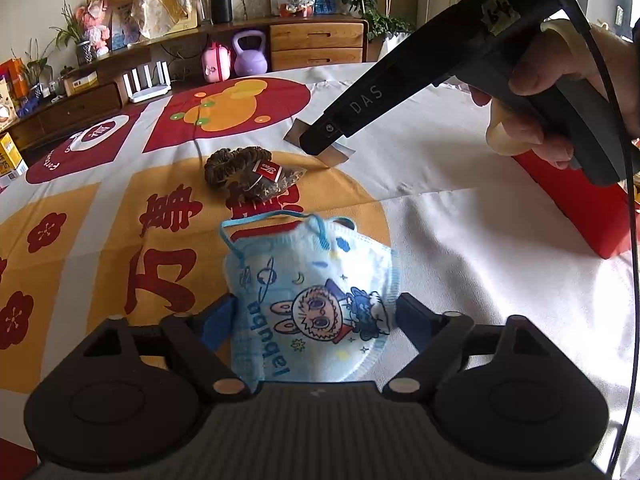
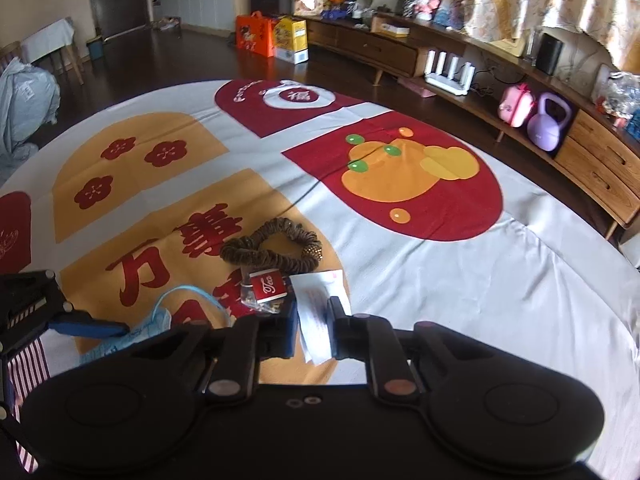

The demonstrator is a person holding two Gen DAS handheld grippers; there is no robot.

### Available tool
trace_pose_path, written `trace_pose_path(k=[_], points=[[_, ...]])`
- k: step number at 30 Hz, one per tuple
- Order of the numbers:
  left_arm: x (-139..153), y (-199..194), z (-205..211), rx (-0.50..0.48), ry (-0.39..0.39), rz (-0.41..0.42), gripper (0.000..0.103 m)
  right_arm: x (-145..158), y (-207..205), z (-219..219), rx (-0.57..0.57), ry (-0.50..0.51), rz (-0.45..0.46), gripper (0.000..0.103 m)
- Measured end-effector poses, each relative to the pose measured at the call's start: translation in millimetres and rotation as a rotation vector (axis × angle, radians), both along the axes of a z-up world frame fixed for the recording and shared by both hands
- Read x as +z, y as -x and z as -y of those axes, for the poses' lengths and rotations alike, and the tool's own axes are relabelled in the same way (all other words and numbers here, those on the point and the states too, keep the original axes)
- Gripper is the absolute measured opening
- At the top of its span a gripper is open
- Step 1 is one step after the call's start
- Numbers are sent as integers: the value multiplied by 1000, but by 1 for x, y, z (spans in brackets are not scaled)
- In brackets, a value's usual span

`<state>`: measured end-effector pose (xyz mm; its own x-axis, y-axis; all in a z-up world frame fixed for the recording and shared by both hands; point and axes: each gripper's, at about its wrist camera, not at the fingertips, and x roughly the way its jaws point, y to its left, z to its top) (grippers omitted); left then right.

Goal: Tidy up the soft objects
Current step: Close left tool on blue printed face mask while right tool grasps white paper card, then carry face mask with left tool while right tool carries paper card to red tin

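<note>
A light blue child's face mask [image 1: 316, 304] printed with a cartoon rabbit lies on the tablecloth between the fingers of my left gripper [image 1: 316, 320]. Both pads touch its side edges. Beyond it lie a brown scrunchie [image 1: 236, 162] and a clear tea bag with a red label [image 1: 276, 180], touching each other. My right gripper [image 2: 312, 320] is shut on a flat white packet [image 2: 318, 300], just right of the tea bag [image 2: 266, 292] and in front of the scrunchie [image 2: 276, 248]. In the left wrist view the right gripper [image 1: 322, 142] comes in from the upper right, with the packet's corners [image 1: 340, 156] showing at its tip.
A red box [image 1: 580, 208] lies on the cloth at the right, under the person's hand [image 1: 552, 92]. The round table carries a red, orange and white cloth [image 2: 440, 280]. A wooden sideboard [image 2: 592, 160] with a purple kettlebell stands beyond the table's far edge.
</note>
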<state>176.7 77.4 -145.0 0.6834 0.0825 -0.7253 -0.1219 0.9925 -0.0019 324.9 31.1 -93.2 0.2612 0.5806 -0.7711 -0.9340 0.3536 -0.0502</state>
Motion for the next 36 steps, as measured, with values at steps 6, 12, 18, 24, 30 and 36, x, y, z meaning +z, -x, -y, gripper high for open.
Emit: trace_pose_path(k=[6,12,18,24,30,36], points=[[4,0,1,0,0,17,44,4,7,12,-75,-48,1,3],[7,-2,-5,27,26,20,25,8,17,29,-161,-89,2,2],[9,-1,-9,37,39,27,18,15,26,53,-271,-129,-21,2],[21,7,-3,21,42,53,18,30,46,88,-367,-180,-60,2],[44,16,12,-12,61,82,18,51,71,125,-437,-248,-87,2],[70,26,35,-70,68,116,18,71,100,157,-493,-292,-68,2]])
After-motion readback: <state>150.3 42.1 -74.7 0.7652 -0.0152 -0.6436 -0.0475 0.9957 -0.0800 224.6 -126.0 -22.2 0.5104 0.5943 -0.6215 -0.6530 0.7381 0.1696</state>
